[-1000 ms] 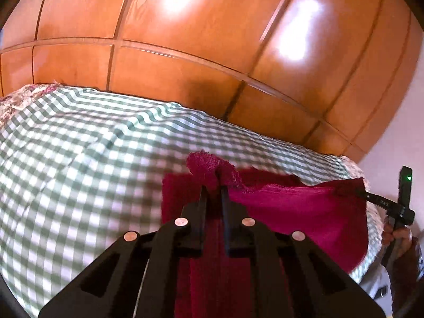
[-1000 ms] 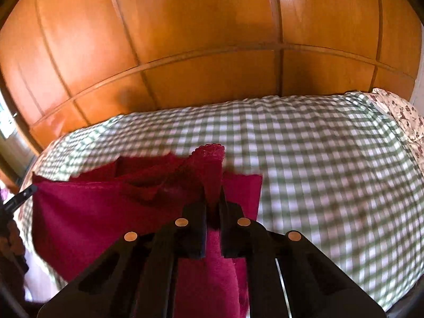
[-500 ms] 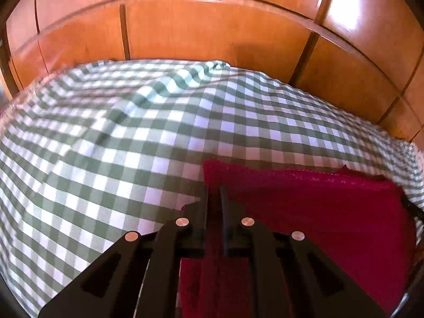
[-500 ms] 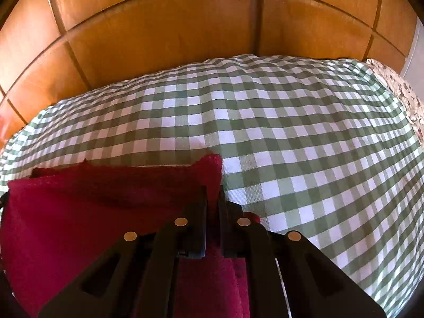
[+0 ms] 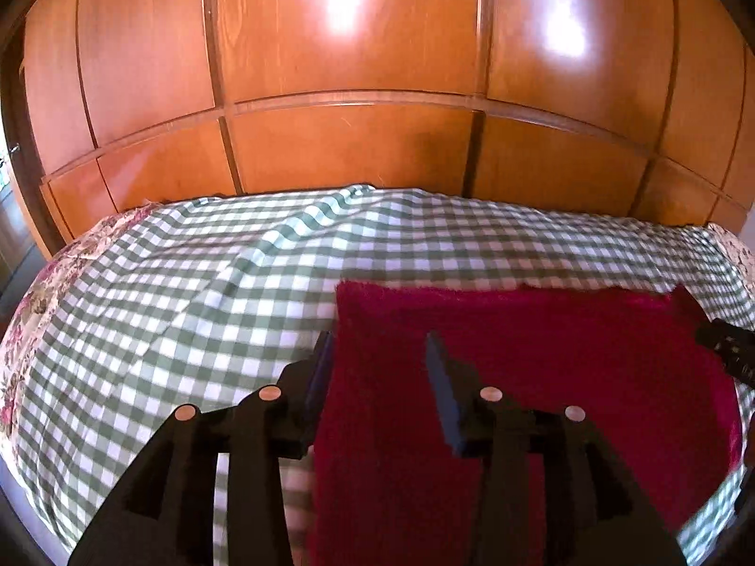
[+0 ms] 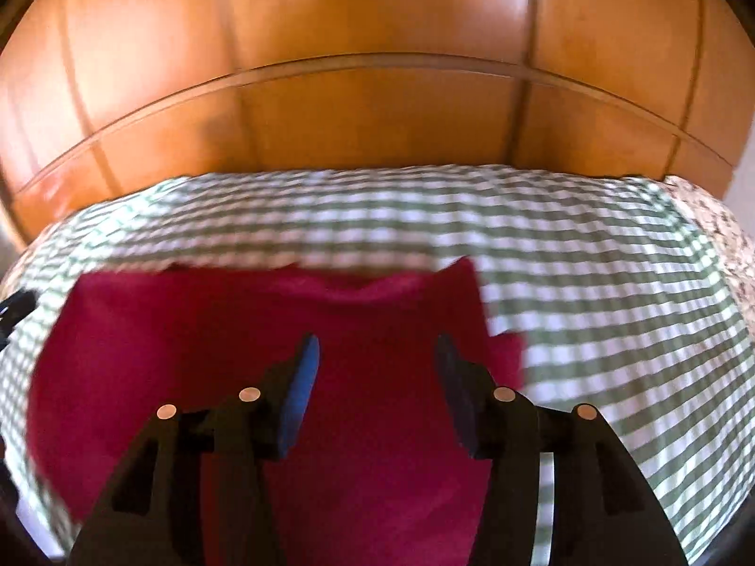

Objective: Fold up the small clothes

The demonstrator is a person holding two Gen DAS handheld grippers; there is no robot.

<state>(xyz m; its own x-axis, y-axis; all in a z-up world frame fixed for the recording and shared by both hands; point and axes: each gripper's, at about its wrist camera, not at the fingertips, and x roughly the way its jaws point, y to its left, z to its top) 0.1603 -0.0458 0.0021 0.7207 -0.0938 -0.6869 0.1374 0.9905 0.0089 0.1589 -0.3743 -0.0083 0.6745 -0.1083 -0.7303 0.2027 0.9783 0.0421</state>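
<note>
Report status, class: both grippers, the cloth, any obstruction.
Left gripper, right gripper: jaws opening, nothing pinched. Dark red fuzzy cloth lying flat on green-and-white checked bedspread. Nothing in the way.

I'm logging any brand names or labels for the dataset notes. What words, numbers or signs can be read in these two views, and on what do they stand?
None can be read in either view.
red cloth: no tag or print shows.
checked bedcover: pattern only.
wooden panels: bare, with glare.
left gripper and right gripper: no markings; both sets of jaws are opening, with nothing pinched between them.
</note>
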